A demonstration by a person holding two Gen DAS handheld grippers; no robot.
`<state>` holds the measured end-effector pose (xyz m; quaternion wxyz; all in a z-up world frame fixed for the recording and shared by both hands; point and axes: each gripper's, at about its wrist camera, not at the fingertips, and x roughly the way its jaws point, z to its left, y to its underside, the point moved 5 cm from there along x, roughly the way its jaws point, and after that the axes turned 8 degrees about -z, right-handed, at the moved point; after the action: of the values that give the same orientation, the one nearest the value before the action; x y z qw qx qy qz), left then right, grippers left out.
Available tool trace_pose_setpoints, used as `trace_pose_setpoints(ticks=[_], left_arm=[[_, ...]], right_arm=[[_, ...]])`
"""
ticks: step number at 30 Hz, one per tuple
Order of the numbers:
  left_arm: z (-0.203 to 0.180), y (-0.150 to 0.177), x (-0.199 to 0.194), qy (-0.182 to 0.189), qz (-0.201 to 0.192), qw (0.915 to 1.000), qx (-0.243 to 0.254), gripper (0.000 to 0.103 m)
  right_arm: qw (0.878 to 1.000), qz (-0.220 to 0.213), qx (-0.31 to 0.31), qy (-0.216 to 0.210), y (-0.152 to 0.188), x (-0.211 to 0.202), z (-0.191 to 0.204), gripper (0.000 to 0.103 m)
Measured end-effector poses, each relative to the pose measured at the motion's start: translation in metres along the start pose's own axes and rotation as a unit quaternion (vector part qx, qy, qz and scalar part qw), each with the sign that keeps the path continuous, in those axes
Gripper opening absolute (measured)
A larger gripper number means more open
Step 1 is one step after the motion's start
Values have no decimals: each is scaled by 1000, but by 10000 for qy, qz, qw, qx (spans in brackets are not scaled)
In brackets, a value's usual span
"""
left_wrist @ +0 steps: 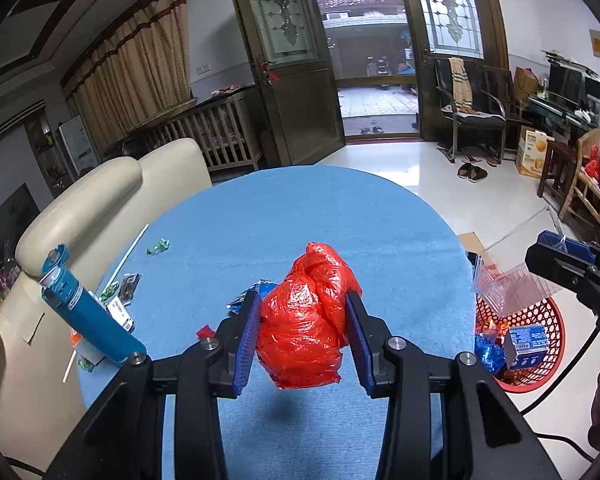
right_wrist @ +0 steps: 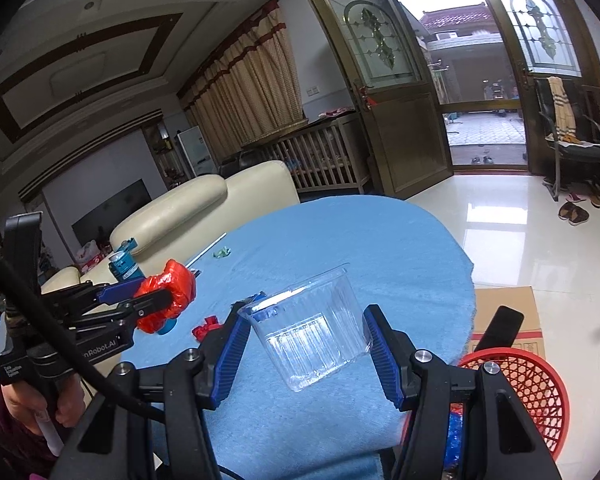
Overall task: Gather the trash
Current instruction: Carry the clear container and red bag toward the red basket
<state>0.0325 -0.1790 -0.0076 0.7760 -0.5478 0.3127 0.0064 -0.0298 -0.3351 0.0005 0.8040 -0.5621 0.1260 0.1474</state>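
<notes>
The left tool (left_wrist: 304,322) is gripping a crumpled red plastic bag (left_wrist: 306,320) between its part-closed pads, lifted above the blue worktop (left_wrist: 300,216). The right tool (right_wrist: 306,344) is clamping a clear plastic cup (right_wrist: 312,328), tilted, above the worktop's right edge. A red basket (right_wrist: 532,392) is sitting on the floor just right.

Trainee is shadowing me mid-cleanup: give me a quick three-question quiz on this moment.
1. True or false: the left tool grips a crumpled red plastic bag.
2. What does the right tool hold? A) blue bottle B) clear ribbed plastic cup C) cardboard box
3. Fill in: the red mesh basket stands on the ____, beside the blue-clothed round table.

Key: 1 true; 2 B; 3 floor.
</notes>
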Motion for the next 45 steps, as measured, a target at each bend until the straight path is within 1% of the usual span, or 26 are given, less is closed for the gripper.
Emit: trace_pose_setpoints(ticks=[17,29,45], left_arm=[[-21,-3,-7,154,-45,9996,234,44],[-39,-5,-8,269,-48,9989,386,44],[-64,-2,8,396,106,9973,609,44]], right_arm=[[9996,-189,106,153,-4,-23,-14,61],[9989,-249,255,310,-3,-36,-33,61],[9968,-259,600,466,5,-43,-67,61]])
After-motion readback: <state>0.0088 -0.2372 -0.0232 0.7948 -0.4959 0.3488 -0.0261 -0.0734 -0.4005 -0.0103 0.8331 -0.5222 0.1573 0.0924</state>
